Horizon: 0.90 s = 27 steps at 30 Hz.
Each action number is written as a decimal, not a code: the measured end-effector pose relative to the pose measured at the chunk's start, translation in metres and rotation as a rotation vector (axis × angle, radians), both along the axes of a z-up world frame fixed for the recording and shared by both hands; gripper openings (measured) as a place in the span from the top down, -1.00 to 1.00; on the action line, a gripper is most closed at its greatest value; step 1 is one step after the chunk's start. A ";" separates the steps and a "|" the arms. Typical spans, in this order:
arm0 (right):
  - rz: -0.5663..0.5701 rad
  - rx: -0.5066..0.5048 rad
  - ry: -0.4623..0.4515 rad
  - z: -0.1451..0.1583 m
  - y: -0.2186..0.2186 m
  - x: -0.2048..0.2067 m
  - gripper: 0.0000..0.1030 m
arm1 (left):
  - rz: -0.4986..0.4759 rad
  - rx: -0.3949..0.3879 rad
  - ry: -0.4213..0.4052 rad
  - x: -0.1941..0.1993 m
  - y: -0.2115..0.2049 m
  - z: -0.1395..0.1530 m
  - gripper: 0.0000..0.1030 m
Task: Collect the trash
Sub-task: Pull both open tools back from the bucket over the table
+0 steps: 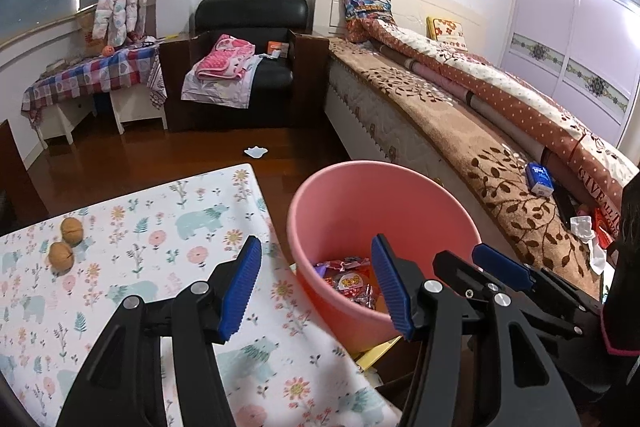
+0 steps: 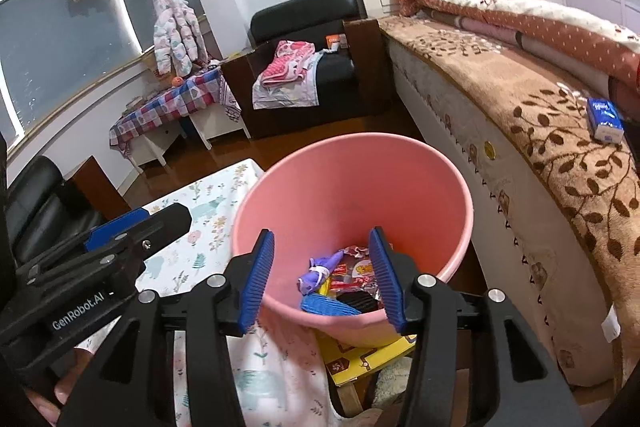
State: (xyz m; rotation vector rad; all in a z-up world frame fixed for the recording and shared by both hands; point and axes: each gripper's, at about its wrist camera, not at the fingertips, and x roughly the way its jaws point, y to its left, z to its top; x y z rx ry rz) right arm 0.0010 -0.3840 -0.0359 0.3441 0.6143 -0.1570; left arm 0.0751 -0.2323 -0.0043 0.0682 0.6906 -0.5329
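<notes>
A pink bin (image 1: 340,199) (image 2: 344,187) stands on the floor between the table and the bed. Candy wrappers (image 1: 352,281) (image 2: 352,277), a purple wrapper (image 2: 316,273) and a blue ridged piece (image 2: 328,305) lie in its bottom. My left gripper (image 1: 316,287) is open and empty, over the table edge and the bin's near rim. My right gripper (image 2: 320,279) is open and empty above the bin's near rim. The right gripper shows in the left wrist view (image 1: 500,269); the left one shows in the right wrist view (image 2: 120,227).
The table wears a floral bear-print cloth (image 1: 160,227) with two walnuts (image 1: 66,243) on it. A yellow box (image 2: 368,359) lies under the bin. The bed (image 1: 460,115) carries a blue tissue pack (image 1: 540,179). White paper (image 1: 256,151) lies on the floor before a black armchair (image 1: 248,59).
</notes>
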 end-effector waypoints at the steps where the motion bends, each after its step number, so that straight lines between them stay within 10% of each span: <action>1: 0.000 -0.007 -0.005 0.002 0.003 -0.001 -0.06 | 0.005 -0.002 -0.009 -0.003 0.005 0.002 -0.09; 27: 0.034 -0.128 -0.093 0.038 0.075 -0.035 -0.16 | 0.126 -0.029 -0.078 -0.046 0.090 0.022 -0.09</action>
